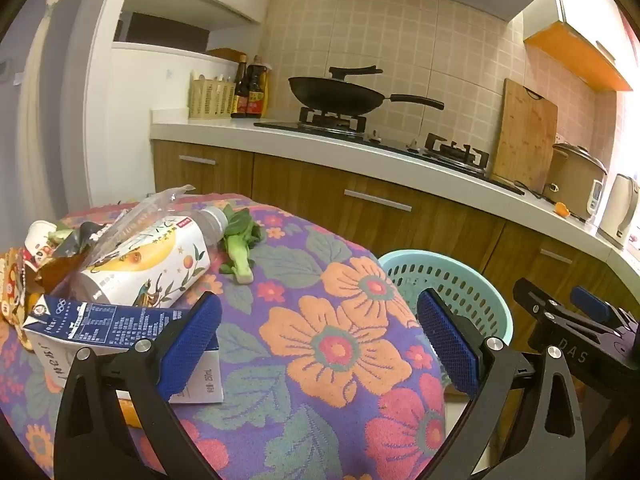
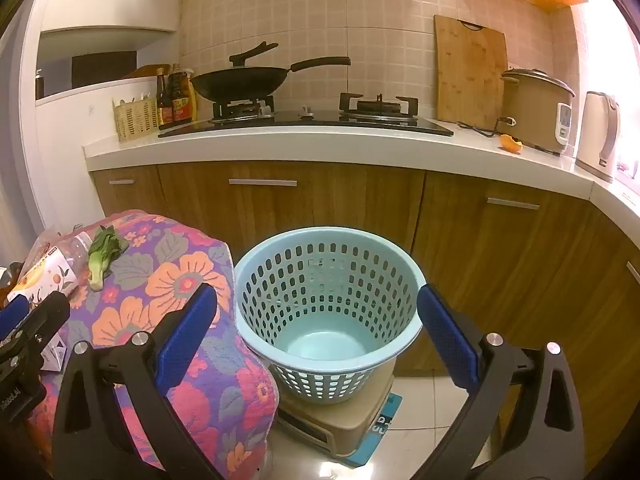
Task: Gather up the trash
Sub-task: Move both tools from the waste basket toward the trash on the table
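Trash lies on a floral-clothed table (image 1: 320, 300): a blue and white milk carton (image 1: 80, 320), a labelled plastic bottle (image 1: 148, 260), a green vegetable stalk (image 1: 240, 248), a paper cup (image 1: 38, 240) and crumpled wrappers (image 1: 120, 220). My left gripper (image 1: 320, 340) is open and empty above the cloth, its left finger beside the carton. A light blue perforated basket (image 2: 328, 292) stands empty on a box to the right of the table. My right gripper (image 2: 316, 332) is open and empty just in front of the basket. The vegetable (image 2: 100, 260) and bottle (image 2: 48, 268) also show in the right wrist view.
A kitchen counter (image 2: 280, 144) runs behind, with a wok (image 2: 240, 80) on a gas stove, sauce bottles (image 2: 174, 96), a cutting board (image 2: 470, 68), a rice cooker (image 2: 536, 108) and a kettle (image 2: 600, 136). Wooden cabinets stand below. The floor is tiled.
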The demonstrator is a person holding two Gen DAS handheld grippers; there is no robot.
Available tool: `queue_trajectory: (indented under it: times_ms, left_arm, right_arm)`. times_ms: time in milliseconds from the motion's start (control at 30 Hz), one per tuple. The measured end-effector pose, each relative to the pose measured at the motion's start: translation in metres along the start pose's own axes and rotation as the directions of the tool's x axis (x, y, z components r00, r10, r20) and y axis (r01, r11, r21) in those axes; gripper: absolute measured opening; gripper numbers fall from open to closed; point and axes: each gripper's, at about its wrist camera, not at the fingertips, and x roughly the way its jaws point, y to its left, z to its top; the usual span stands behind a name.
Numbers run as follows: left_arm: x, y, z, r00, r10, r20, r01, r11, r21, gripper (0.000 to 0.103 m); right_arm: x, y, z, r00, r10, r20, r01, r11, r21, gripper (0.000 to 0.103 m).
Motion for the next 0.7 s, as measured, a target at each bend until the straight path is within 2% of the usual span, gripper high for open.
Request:
queue_trajectory:
  times_ms: [700]
  left_arm:
    - [-0.0006,-0.0002,0.0001,1.000,0.003,0.004,-0.003,1.000,0.000,0.095]
  right_arm:
    - [-0.0055,0.0026,0.0045,1.000,-0.002,0.026,0.003,1.000,-0.020,0.095]
